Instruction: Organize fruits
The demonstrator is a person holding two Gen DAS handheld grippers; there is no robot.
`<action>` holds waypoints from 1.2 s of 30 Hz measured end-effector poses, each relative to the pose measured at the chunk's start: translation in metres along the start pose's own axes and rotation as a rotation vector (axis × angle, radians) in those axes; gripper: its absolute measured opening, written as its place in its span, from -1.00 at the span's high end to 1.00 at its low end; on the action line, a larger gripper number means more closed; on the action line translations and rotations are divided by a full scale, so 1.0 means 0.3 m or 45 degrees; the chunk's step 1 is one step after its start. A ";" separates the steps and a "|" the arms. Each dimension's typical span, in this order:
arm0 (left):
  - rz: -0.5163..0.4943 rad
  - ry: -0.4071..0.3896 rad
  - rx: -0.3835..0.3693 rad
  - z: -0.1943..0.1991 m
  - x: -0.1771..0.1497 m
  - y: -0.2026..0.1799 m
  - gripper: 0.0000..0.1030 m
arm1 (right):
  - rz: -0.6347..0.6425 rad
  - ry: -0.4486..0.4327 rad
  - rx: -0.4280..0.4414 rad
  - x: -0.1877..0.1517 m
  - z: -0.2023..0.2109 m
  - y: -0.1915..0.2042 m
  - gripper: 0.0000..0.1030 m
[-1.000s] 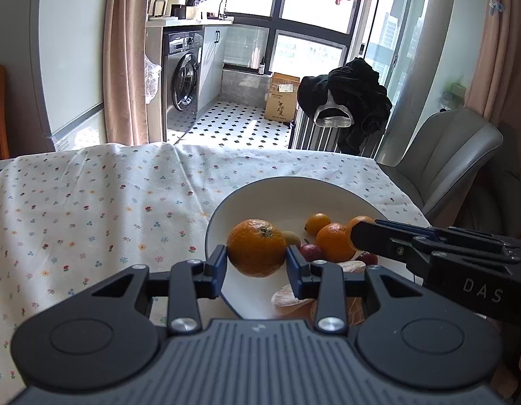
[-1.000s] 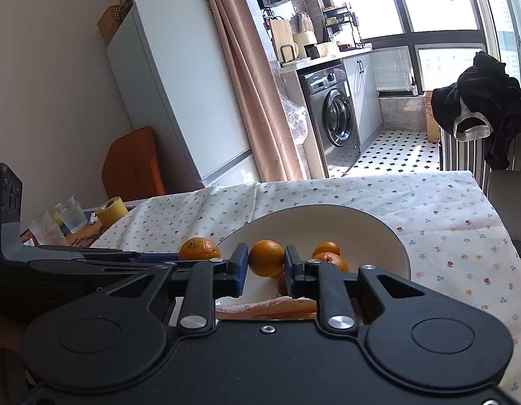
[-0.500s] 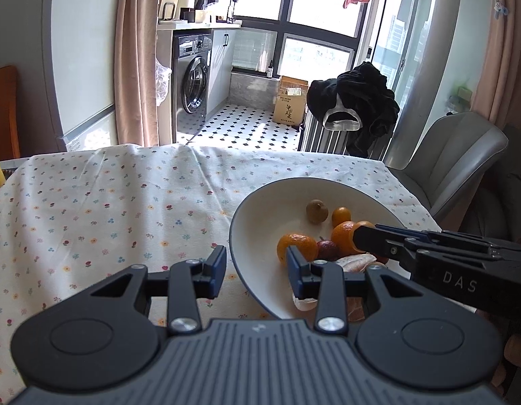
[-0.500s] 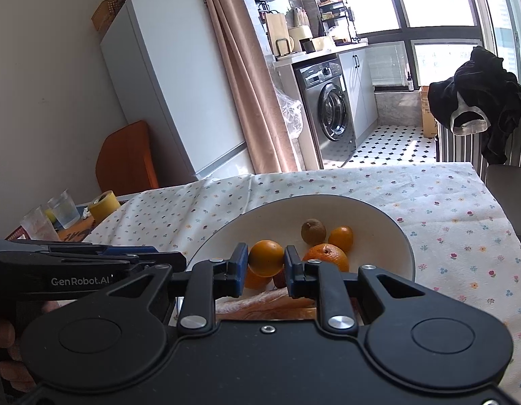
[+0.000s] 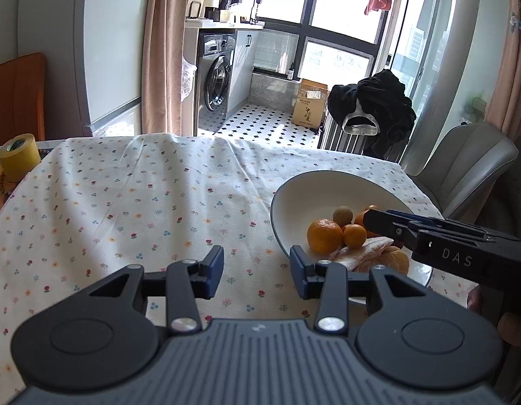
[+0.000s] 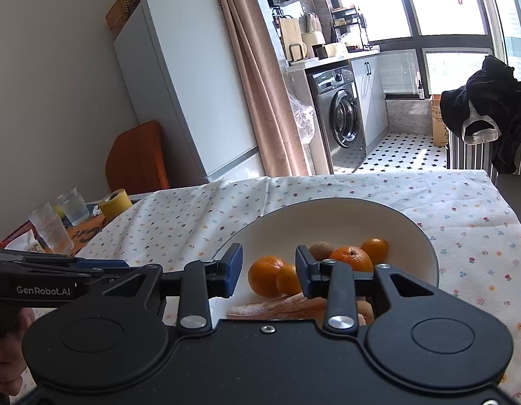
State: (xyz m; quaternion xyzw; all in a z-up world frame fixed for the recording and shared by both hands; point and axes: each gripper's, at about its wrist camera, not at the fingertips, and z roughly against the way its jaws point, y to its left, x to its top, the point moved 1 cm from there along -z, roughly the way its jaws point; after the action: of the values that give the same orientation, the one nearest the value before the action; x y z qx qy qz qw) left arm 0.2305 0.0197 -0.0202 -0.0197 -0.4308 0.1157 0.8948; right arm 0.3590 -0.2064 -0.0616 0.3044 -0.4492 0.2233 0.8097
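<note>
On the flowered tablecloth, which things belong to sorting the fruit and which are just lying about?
Belongs to the job:
- wide white ceramic bowl
- round orange citrus fruits
- small brown round fruit
- peeled pale fruit segments

Just lying about:
- yellow roll of tape
- clear drinking glasses

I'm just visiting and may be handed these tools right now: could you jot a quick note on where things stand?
Left hand-held gripper: open, holding nothing, over the flowered tablecloth beside the bowl.
Right hand-held gripper: open, holding nothing, at the bowl's near rim.
Fruit: several oranges, including a large one, a small brown fruit and peeled pieces lie in the bowl.
Done: all visible fruit is in the bowl.
Left: no loose fruit shows on the cloth; check outside these views.
</note>
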 end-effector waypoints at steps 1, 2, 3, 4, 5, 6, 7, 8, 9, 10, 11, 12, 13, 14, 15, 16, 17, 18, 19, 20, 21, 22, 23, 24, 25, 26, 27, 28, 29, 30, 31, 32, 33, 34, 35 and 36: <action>0.011 -0.002 0.006 0.009 -0.005 0.008 0.14 | -0.005 0.000 0.007 0.002 0.001 0.004 0.31; 0.021 -0.004 0.010 0.020 -0.009 0.015 0.12 | -0.007 0.001 0.011 0.003 0.003 0.005 0.31; 0.027 -0.007 0.014 0.030 -0.012 0.020 0.07 | -0.006 0.002 0.016 0.004 0.003 0.008 0.31; 0.031 -0.013 0.018 0.042 -0.016 0.026 0.02 | -0.006 0.003 0.015 0.006 0.005 0.010 0.31; 0.034 -0.020 0.022 0.052 -0.018 0.031 -0.01 | -0.005 0.004 0.010 0.008 0.007 0.012 0.31; 0.037 -0.026 0.029 0.063 -0.023 0.034 -0.07 | -0.004 0.006 0.009 0.011 0.010 0.016 0.31; 0.042 -0.030 0.035 0.071 -0.026 0.038 -0.11 | -0.005 0.006 0.014 0.016 0.015 0.020 0.31; 0.046 -0.032 0.036 0.078 -0.028 0.041 -0.12 | -0.007 0.005 0.020 0.021 0.020 0.025 0.31; 0.054 -0.034 0.035 0.087 -0.029 0.046 -0.13 | -0.006 0.006 0.022 0.026 0.024 0.029 0.31; 0.061 -0.036 0.032 0.095 -0.028 0.051 -0.15 | -0.004 0.006 0.018 0.031 0.029 0.035 0.31; 0.066 -0.038 0.028 0.103 -0.029 0.055 -0.16 | -0.002 0.006 0.011 0.034 0.032 0.039 0.31; 0.071 -0.042 0.023 0.113 -0.030 0.060 -0.18 | 0.002 0.010 -0.001 0.037 0.034 0.046 0.31; 0.075 -0.047 0.020 0.120 -0.030 0.064 -0.21 | 0.004 0.014 -0.007 0.038 0.037 0.050 0.31; 0.080 -0.053 0.017 0.128 -0.031 0.071 -0.24 | 0.005 0.022 -0.010 0.038 0.041 0.055 0.31; 0.083 -0.059 0.016 0.136 -0.033 0.076 -0.30 | 0.006 0.027 -0.014 0.037 0.045 0.060 0.31; 0.087 -0.064 0.015 0.145 -0.035 0.080 -0.36 | 0.005 0.030 -0.018 0.034 0.052 0.066 0.31; 0.090 -0.068 0.014 0.151 -0.036 0.083 -0.38 | 0.006 0.032 -0.023 0.031 0.059 0.072 0.31; 0.093 -0.072 0.015 0.161 -0.037 0.087 -0.41 | 0.007 0.035 -0.027 0.029 0.066 0.077 0.30; 0.096 -0.076 0.015 0.168 -0.038 0.090 -0.44 | 0.008 0.039 -0.030 0.026 0.073 0.084 0.27; 0.098 -0.080 0.016 0.177 -0.041 0.093 -0.45 | 0.011 0.041 -0.031 0.023 0.081 0.090 0.24; 0.100 -0.083 0.016 0.185 -0.044 0.095 -0.47 | 0.014 0.042 -0.034 0.020 0.089 0.097 0.14; 0.102 -0.086 0.016 0.193 -0.045 0.098 -0.49 | 0.019 0.040 -0.041 0.015 0.099 0.105 0.05; 0.105 -0.090 0.015 0.203 -0.049 0.102 -0.50 | 0.024 0.040 -0.046 0.012 0.108 0.112 0.03; 0.107 -0.092 0.014 0.209 -0.052 0.107 -0.54 | 0.028 0.040 -0.049 0.009 0.116 0.117 0.03; 0.110 -0.095 0.014 0.216 -0.054 0.109 -0.57 | 0.030 0.042 -0.050 0.005 0.128 0.126 0.01; 0.112 -0.101 0.013 0.225 -0.057 0.111 -0.59 | 0.030 0.041 -0.051 0.003 0.139 0.134 -0.01; 0.113 -0.106 0.013 0.235 -0.062 0.112 -0.61 | 0.032 0.038 -0.051 0.001 0.149 0.139 -0.06; 0.113 -0.109 0.014 0.245 -0.066 0.114 -0.64 | 0.038 0.035 -0.052 -0.002 0.162 0.148 -0.10; 0.111 -0.112 0.016 0.253 -0.069 0.115 -0.66 | 0.043 0.033 -0.054 -0.004 0.170 0.154 -0.13; 0.108 -0.115 0.020 0.262 -0.073 0.115 -0.71 | 0.049 0.030 -0.058 -0.007 0.182 0.162 -0.18; 0.104 -0.119 0.025 0.273 -0.080 0.115 -0.74 | 0.053 0.027 -0.061 -0.009 0.191 0.167 -0.23; 0.101 -0.121 0.027 0.281 -0.084 0.115 -0.75 | 0.055 0.026 -0.064 -0.012 0.203 0.174 -0.25; 0.095 -0.123 0.031 0.294 -0.091 0.115 -0.78 | 0.054 0.026 -0.064 -0.015 0.212 0.179 -0.31; 0.090 -0.125 0.034 0.304 -0.097 0.115 -0.80 | 0.052 0.027 -0.062 -0.019 0.223 0.186 -0.36; 0.086 -0.129 0.039 0.315 -0.102 0.115 -0.81 | 0.052 0.027 -0.060 -0.021 0.231 0.190 -0.38; 0.082 -0.133 0.048 0.326 -0.107 0.114 -0.85 | 0.055 0.027 -0.057 -0.024 0.238 0.197 -0.40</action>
State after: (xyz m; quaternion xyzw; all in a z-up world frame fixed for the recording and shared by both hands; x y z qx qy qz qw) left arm 0.1289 0.0394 0.0121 -0.0108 -0.4738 0.1534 0.8671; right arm 0.2757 -0.2145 -0.0211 0.2743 -0.4520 0.2337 0.8160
